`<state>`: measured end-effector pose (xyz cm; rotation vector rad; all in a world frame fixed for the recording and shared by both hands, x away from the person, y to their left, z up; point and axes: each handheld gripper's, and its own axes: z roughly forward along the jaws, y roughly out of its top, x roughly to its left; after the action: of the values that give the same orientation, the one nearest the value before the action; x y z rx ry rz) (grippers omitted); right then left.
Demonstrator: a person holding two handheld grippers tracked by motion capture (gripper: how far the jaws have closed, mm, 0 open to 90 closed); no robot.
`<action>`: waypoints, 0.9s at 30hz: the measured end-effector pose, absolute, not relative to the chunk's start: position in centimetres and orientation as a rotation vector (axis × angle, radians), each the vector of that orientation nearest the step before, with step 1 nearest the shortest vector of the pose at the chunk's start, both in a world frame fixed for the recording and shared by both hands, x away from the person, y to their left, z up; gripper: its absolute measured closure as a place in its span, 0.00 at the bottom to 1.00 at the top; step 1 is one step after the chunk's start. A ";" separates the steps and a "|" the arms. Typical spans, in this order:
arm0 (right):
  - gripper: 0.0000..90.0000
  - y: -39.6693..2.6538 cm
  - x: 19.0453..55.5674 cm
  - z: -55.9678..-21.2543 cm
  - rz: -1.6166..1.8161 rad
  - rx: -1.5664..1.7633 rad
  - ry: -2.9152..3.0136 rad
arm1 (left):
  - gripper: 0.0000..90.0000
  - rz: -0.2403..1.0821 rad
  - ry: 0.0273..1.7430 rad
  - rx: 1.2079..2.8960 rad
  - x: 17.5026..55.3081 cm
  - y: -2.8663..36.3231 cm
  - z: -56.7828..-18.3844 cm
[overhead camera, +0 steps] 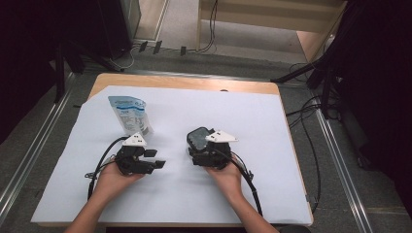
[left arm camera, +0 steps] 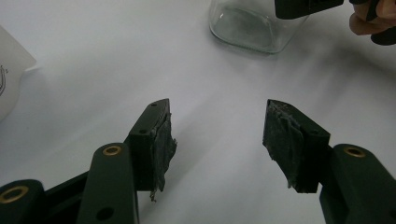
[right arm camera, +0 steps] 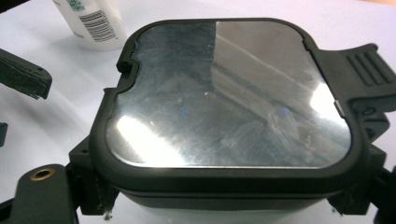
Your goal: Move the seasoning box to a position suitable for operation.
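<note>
Two handheld grippers are resting on the white-covered surface (overhead camera: 272, 145). The left gripper (overhead camera: 156, 158) is spreading its fingers (left arm camera: 154, 140) wide over bare sheet, holding nothing. The right gripper (overhead camera: 199, 145) is clamping a glass container with a black-rimmed, shiny lid (right arm camera: 229, 93), near the middle. A white-and-blue pouch (overhead camera: 129, 114) is standing far left, barcode showing (right arm camera: 95, 22), its print too small to read. Open sheet is lying toward the right edge.

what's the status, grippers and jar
Left gripper open, empty. Right gripper shut on glass jar at its lid. Pouch standing clear, far left.
</note>
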<state>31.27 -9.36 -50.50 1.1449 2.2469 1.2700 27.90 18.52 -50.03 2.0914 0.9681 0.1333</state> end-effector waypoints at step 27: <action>0.24 -14.7 28.8 -47.5 1.359 1.145 2.314 | 0.90 0.096 0.931 2.053 28.7 17.5 -48.9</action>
<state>28.84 -14.68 -47.53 1.1447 2.3144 1.3586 28.67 17.55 -48.91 2.0529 0.9308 0.0956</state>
